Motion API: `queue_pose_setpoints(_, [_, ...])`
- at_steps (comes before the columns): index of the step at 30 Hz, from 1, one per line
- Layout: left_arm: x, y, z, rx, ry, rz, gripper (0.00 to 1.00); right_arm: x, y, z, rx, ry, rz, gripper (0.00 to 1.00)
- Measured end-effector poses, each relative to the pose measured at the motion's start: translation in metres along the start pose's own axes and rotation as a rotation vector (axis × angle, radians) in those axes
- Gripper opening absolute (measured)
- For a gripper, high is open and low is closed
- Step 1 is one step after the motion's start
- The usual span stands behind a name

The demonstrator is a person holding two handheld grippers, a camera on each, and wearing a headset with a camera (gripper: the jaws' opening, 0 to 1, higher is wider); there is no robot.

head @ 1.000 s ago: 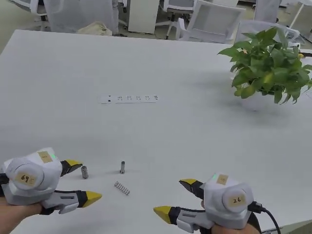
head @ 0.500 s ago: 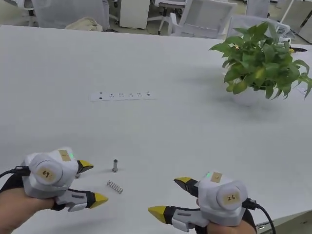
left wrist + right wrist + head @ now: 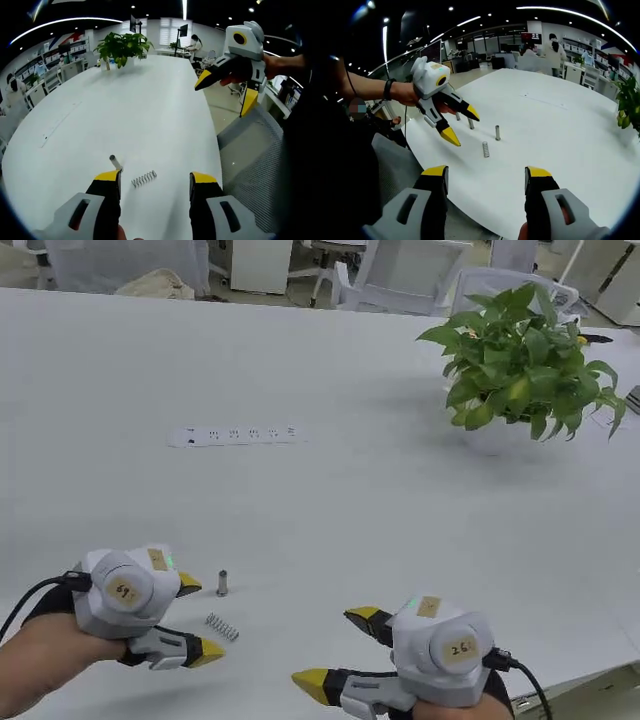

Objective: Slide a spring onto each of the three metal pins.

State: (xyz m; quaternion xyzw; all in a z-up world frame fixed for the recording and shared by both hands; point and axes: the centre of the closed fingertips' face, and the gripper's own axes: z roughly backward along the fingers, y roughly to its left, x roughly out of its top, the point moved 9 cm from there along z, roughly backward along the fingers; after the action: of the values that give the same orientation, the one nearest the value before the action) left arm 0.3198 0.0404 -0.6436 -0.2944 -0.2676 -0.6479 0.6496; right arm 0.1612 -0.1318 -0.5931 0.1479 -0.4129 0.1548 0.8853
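Note:
A loose spring [image 3: 221, 626] lies flat on the white table [image 3: 330, 500], just in front of a short upright metal pin [image 3: 222, 582]. My left gripper [image 3: 197, 618] is open, its yellow tips either side of the spring's near end; in the left gripper view the spring [image 3: 144, 178] sits between my jaws and the pin [image 3: 115, 162] just beyond the left one. My right gripper [image 3: 333, 648] is open and empty, to the right near the table's front edge. The right gripper view shows the spring [image 3: 485, 149], that pin [image 3: 497, 132] and two more pins [image 3: 470, 123] behind the left gripper [image 3: 462, 126].
A white power strip [image 3: 235, 435] lies flat mid-table. A potted green plant [image 3: 515, 355] stands at the far right. Office chairs [image 3: 400, 280] line the table's far edge. The table's front right edge [image 3: 590, 675] is close to my right hand.
My left gripper has moved right, up to the spring and pin, and now hides the leftmost pin in the head view. The right gripper has stayed put. The head camera shifted.

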Motion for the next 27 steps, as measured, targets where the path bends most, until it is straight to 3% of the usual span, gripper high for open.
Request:
queue_pose_setpoints(6, [-0.005, 0.007, -0.020, -0.020, 0.033, 0.002, 0.48, -0.002, 0.000, 0.000, 0.001, 0.008, -0.010, 0.60])
queue_pose_setpoints(15, [-0.017, 0.014, -0.046, -0.053, 0.066, 0.054, 0.45, -0.007, 0.000, 0.001, 0.000, 0.017, -0.026, 0.59])
queue_pose_setpoints(27, [-0.033, 0.018, -0.060, -0.078, 0.095, 0.100, 0.37, -0.015, -0.006, 0.003, -0.017, 0.014, -0.071, 0.58])
